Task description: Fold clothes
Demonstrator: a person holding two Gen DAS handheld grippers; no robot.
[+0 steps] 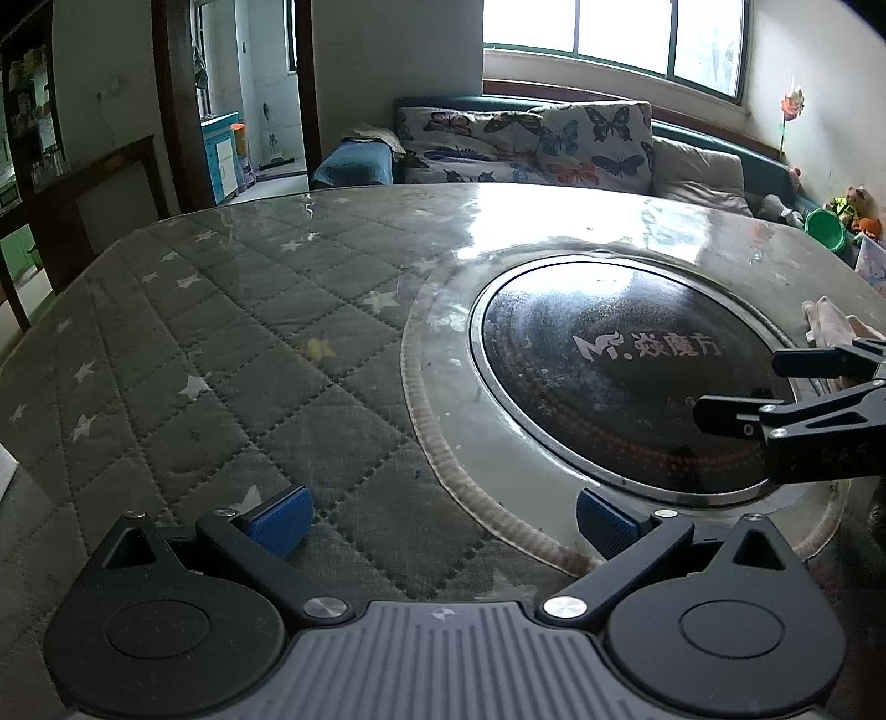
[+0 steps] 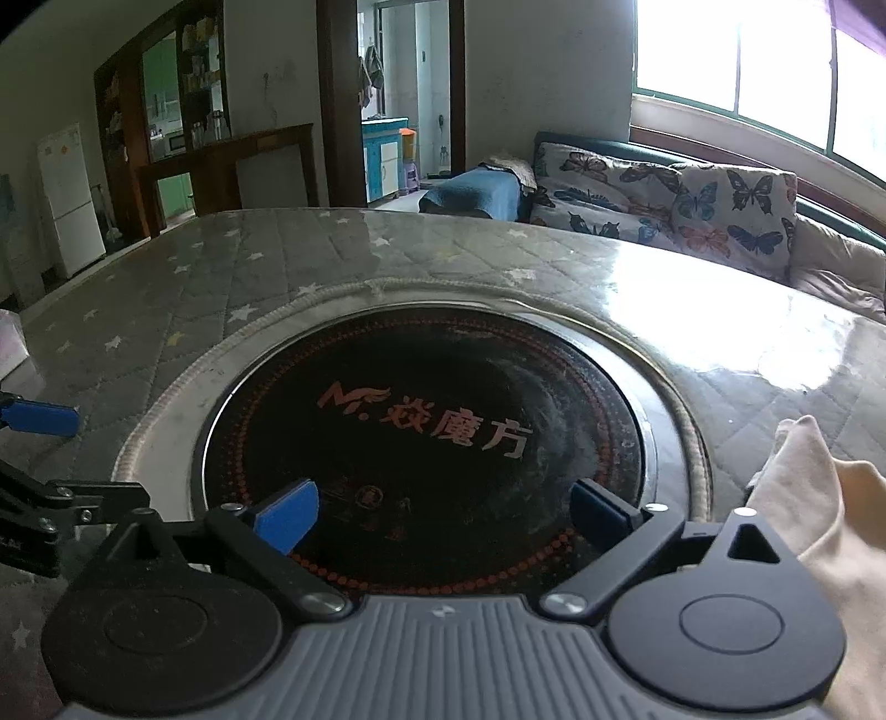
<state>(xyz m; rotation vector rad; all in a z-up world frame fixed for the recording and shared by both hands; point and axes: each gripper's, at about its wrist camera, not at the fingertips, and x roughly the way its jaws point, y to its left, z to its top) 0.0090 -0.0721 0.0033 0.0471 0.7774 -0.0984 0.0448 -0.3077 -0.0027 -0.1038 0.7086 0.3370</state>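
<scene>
We hold the left gripper (image 1: 443, 523) low over a table (image 1: 232, 354) covered in a grey quilted cloth with white stars under a clear glossy sheet. Its jaws stand wide apart, the blue pads (image 1: 282, 520) with only the cloth showing between them, so it grips nothing. Just to its right lies a round black cooktop (image 1: 609, 376) set into the table, ringed by a metal rim and printed with a pale logo and Chinese characters.

We hold the right gripper (image 2: 446, 520) directly over that cooktop (image 2: 421, 432), where the lettering reads reddish. Its jaws are also spread wide, the dark glass alone visible between the blue pads (image 2: 288, 518), and nothing is caught in them. In the left wrist view the right gripper's black fingers (image 1: 786, 410) reach in from the right edge above the cooktop; in the right wrist view the left gripper's blue pad (image 2: 39, 418) shows at the left edge.

The garment (image 2: 819, 498), a cream-coloured piece of clothing, lies bunched at the right side of the table, just beside the cooktop's rim and near the right gripper, touching neither pad. In the left wrist view we see only a small pale part of it (image 1: 830, 324) beyond the right gripper's fingers.

Behind the table stands a sofa with butterfly-print cushions (image 1: 526, 144) under a bright window (image 1: 609, 33)
</scene>
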